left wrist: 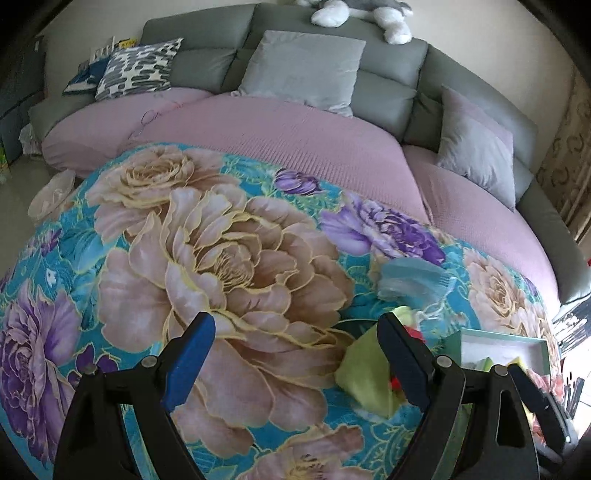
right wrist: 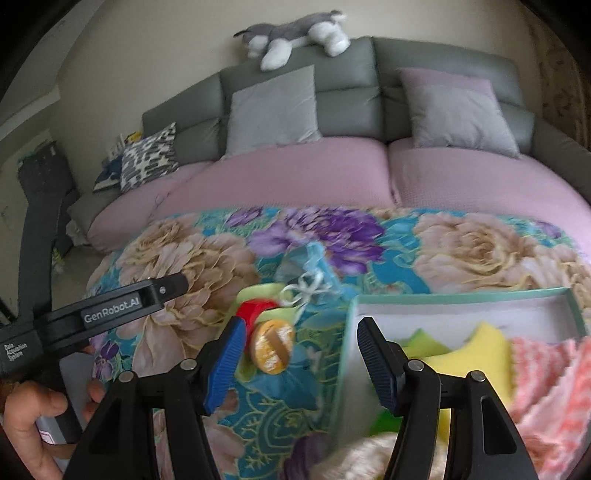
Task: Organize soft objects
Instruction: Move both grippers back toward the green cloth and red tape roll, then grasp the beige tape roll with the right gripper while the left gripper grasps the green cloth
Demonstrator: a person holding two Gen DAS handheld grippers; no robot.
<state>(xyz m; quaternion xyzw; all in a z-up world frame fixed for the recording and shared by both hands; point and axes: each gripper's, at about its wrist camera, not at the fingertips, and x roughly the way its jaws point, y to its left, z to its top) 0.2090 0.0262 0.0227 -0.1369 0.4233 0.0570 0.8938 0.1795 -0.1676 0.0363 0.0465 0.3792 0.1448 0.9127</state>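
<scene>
Soft daylight is spread evenly; straight lines are bowed by fisheye distortion, corners are vignetted black, and the right view is motion-blurred.

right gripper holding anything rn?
No. The right gripper is open and empty, hanging between the round yellow toy and the box.

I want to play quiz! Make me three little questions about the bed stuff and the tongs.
1. True or false: the right tongs are open and hold nothing.
2. What lies on top of the grey headboard?
A) plush husky
B) a book
C) a lamp
3. Fill in: the yellow and pink soft things sit inside the green ____.

Key: 1 true. 2 A. 3 box. The left tongs are open too, above the flowered blanket.
</scene>
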